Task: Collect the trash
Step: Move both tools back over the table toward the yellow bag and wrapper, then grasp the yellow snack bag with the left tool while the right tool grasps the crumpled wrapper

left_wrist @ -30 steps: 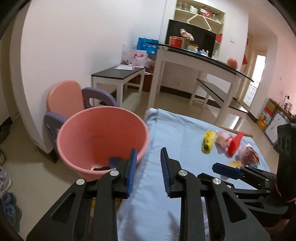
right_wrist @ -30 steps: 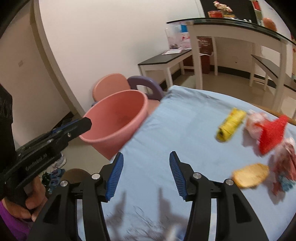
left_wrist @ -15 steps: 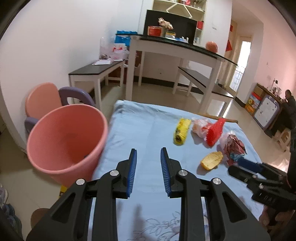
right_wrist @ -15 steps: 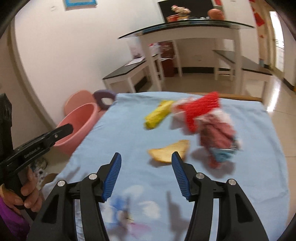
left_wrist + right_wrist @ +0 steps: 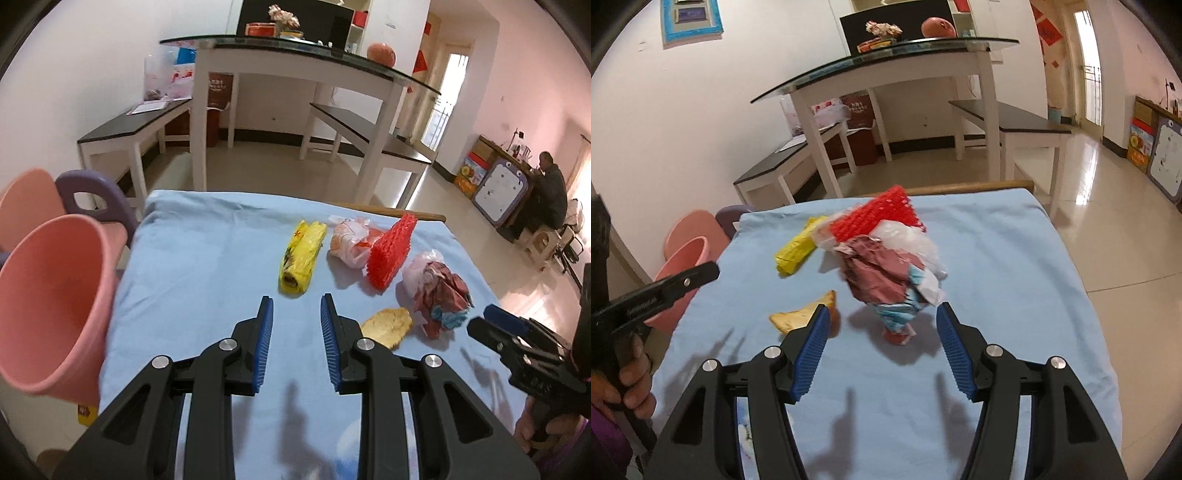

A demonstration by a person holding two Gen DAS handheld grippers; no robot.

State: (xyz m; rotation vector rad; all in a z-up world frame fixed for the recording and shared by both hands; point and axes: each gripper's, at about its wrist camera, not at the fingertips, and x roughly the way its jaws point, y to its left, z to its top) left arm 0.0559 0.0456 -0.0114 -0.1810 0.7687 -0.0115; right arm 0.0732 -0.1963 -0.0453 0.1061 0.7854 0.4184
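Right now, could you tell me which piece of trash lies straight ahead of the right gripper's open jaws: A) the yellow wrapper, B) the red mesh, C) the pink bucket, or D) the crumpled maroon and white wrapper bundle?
D: in the right wrist view the crumpled wrapper bundle sits centred just beyond the right gripper, whose jaws stand open and empty.

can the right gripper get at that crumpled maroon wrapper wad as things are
Probably yes. The right gripper is open, its jaws having just been widening, and the crumpled wrapper wad lies straight ahead on the blue cloth with nothing between them.
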